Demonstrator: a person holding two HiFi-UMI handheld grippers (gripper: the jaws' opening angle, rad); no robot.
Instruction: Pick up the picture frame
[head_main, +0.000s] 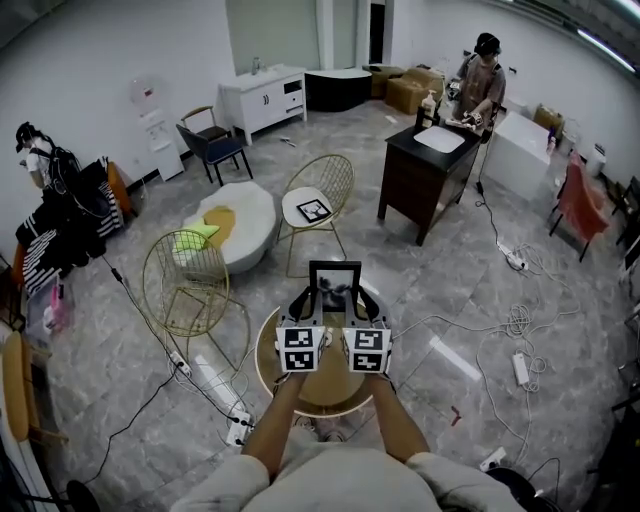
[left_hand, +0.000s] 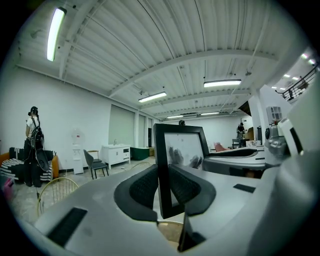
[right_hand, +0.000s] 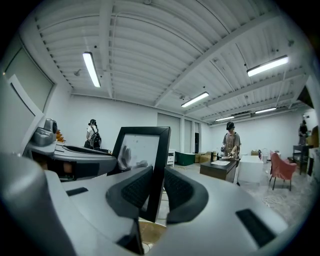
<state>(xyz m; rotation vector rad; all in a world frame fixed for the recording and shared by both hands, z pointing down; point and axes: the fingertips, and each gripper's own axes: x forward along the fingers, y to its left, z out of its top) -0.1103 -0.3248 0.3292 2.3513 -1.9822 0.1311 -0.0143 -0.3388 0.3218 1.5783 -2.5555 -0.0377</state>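
Observation:
A black picture frame (head_main: 335, 287) with a pale print stands upright above the small round wooden table (head_main: 285, 385). My left gripper (head_main: 311, 303) is shut on the frame's left edge (left_hand: 162, 170), and my right gripper (head_main: 358, 303) is shut on its right edge (right_hand: 156, 172). In both gripper views the dark pads (left_hand: 142, 187) press the frame from either side, and its lower edge hangs clear above the tabletop (right_hand: 150, 232).
Two gold wire chairs (head_main: 190, 285) (head_main: 320, 195) stand beyond the table, one holding another framed picture (head_main: 313, 210). A white pouf (head_main: 245, 225), a dark desk (head_main: 430, 170) with a person (head_main: 483, 85) behind it, and cables (head_main: 515, 325) on the floor lie around.

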